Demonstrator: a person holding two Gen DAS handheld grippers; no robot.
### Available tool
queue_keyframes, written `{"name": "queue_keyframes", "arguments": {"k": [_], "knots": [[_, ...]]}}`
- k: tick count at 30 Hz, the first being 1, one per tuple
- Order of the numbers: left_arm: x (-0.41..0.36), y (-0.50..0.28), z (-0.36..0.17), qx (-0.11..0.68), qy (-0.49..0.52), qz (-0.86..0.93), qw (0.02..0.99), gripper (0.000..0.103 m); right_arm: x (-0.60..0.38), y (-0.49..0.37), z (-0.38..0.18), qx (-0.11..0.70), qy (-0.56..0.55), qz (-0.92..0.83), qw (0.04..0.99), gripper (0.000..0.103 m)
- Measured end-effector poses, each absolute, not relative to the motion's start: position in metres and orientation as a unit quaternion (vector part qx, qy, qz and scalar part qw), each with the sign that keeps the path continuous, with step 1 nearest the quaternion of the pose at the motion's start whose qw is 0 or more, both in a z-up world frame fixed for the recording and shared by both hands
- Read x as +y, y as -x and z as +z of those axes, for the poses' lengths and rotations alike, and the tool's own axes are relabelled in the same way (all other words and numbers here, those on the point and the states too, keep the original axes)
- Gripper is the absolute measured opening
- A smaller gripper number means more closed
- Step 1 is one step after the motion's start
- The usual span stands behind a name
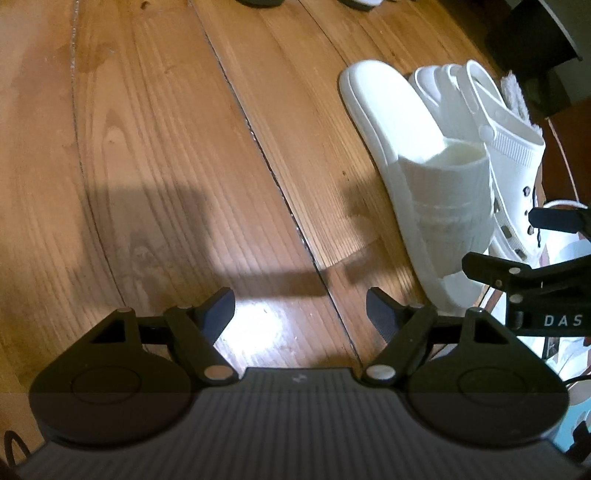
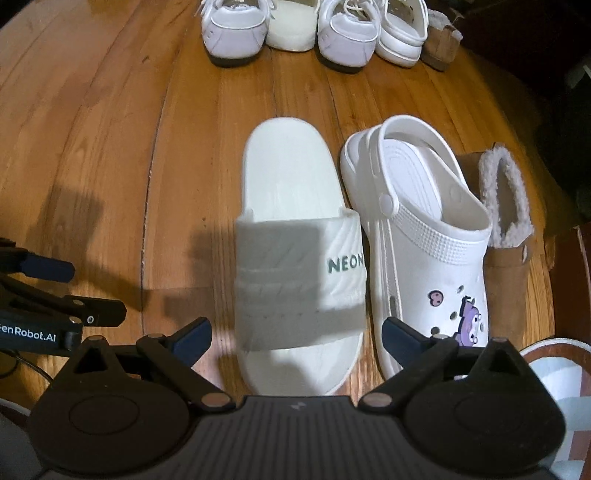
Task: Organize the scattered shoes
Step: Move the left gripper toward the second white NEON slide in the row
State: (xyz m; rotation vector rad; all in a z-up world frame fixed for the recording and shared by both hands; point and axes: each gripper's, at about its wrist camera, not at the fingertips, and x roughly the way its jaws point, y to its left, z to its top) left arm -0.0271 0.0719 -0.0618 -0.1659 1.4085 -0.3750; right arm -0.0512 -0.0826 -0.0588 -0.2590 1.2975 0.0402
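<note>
Partly done: far row [image 2: 314, 33] formed at frame top; slide [image 2: 295, 206], clog [image 2: 424, 221] and boot [image 2: 506, 229] aligned mid-frame, both grippers' [image 1: 300, 306] [image 2: 295, 332] fingers spread, empty.

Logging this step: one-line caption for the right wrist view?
Open right gripper poised over white slide beside charm-decorated clog and fur-lined boot on wooden floor.
</note>
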Motion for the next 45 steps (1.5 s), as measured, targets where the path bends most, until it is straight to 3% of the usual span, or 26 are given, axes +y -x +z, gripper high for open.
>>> {"name": "queue_keyframes", "arguments": {"k": [5,15,25,32,39,45], "knots": [[0.056,0.032,-0.063,0.634,0.017,-0.16,0.757,0.078,-0.09,0.053,-0.058,0.605,0.113,0.024,0.788,0.099],[0.047,0.031,-0.06,0.614,0.022,-0.15,0.774,0.078,-0.102,0.058,-0.052,0.587,0.119,0.022,0.8,0.099],[0.05,-0.004,-0.014,0.52,-0.002,-0.111,0.847,0.078,-0.135,0.03,-0.017,0.579,-0.031,0.111,0.807,0.096],[0.016,-0.105,0.024,0.486,-0.145,-0.073,0.859,0.086,-0.143,-0.036,0.019,0.545,0.031,0.09,0.833,0.098],[-0.005,-0.225,0.032,0.422,-0.193,-0.046,0.885,0.086,-0.178,-0.108,0.015,0.545,-0.091,0.094,0.829,0.098],[-0.034,-0.313,-0.004,0.384,-0.3,0.0,0.873,0.084,-0.183,-0.14,0.006,0.544,-0.113,0.089,0.827,0.098]]}}
